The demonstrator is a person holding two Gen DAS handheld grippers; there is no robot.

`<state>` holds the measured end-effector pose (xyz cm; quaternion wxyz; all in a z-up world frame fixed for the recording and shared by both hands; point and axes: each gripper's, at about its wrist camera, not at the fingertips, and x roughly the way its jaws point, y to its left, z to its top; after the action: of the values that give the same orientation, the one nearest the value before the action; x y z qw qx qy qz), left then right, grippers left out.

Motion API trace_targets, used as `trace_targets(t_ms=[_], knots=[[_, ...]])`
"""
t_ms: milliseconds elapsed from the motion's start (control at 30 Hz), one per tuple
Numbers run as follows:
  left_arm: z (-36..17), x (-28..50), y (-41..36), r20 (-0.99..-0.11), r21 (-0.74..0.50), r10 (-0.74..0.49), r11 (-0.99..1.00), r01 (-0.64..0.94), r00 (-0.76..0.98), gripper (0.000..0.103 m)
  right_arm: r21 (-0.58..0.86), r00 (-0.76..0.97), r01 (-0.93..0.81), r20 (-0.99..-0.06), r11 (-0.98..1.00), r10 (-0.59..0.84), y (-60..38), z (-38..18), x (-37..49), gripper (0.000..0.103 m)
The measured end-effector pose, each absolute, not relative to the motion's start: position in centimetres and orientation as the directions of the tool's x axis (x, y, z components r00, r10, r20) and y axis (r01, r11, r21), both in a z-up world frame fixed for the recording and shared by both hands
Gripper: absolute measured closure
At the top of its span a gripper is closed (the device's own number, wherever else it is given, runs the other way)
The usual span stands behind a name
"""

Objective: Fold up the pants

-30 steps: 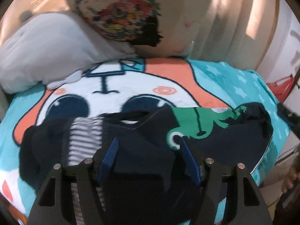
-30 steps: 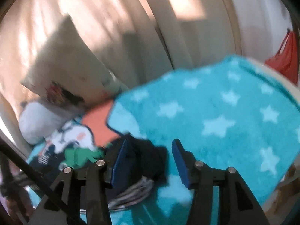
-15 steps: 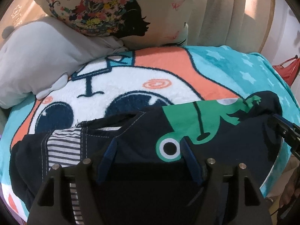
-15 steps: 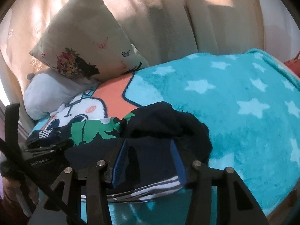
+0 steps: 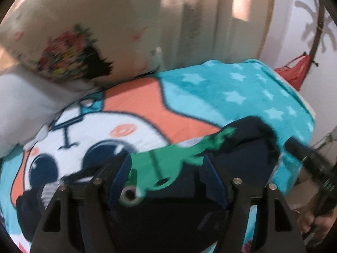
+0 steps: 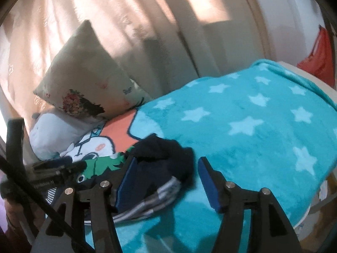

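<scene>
Item: pants [image 5: 181, 208], dark navy with a green cartoon print and striped trim, lying in a loose heap on the bed's blanket [image 6: 252, 126], at its near edge.

Left gripper [image 5: 167, 175]: we see the jaws standing wide, the green print bunched up between them and cloth draped over the base. Half a second ago this fabric lay flat and spread across the blanket; now it is lifted and rumpled, and the view is blurred with motion. Whether the blue pads actually pinch anything we cannot tell.

Right gripper [image 6: 166, 177]: jaws wide apart, wider than half a second ago, with the striped hem lying between them on the blanket and the left pad close against the dark cloth. We judge nothing is held here.

Change noted: the spread layer has been gathered toward the near edge, so the pants look less flat than before. We judge a fold is under way, not settled.

Also present: flowered pillow [image 6: 84, 88], grey pillow [image 5: 27, 109], curtain [image 6: 147, 21], red bag [image 5: 297, 73].
</scene>
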<state>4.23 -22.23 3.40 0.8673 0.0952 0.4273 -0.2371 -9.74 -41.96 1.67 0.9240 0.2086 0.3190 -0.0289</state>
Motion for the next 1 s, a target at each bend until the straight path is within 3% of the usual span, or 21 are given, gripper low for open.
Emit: trace_targets(t_ms=[233,500,733,1000], knots=[[4.6,6.1,-27.4,-0.786,-0.069,-0.413,0.798,0.599,0.459,0.027,0.422,0.782,0.213,-0.614,0.881,0.105,-43.2,0.0,-10.9,0.035],[1.8,8.6,-34.1,-0.837,-0.168,-0.482,0.677,0.717,0.259,0.025,0.450,0.769,0.199,-0.623,0.871,0.146,-42.8,-1.4,-10.2,0.033],[-1.0,8.9,-38.3,-0.879,-0.131,-0.439,0.601,0.788,0.188,0.025,0.470,0.758,0.180,-0.627,0.864,0.183,-42.1,-2.6,-9.3,0.033],[-3.1,8.9,-39.4,-0.899,-0.171,-0.423,0.572,0.802,0.110,0.026,0.481,0.767,0.162,-0.610,0.861,0.196,-41.4,-2.9,-8.4,0.032]])
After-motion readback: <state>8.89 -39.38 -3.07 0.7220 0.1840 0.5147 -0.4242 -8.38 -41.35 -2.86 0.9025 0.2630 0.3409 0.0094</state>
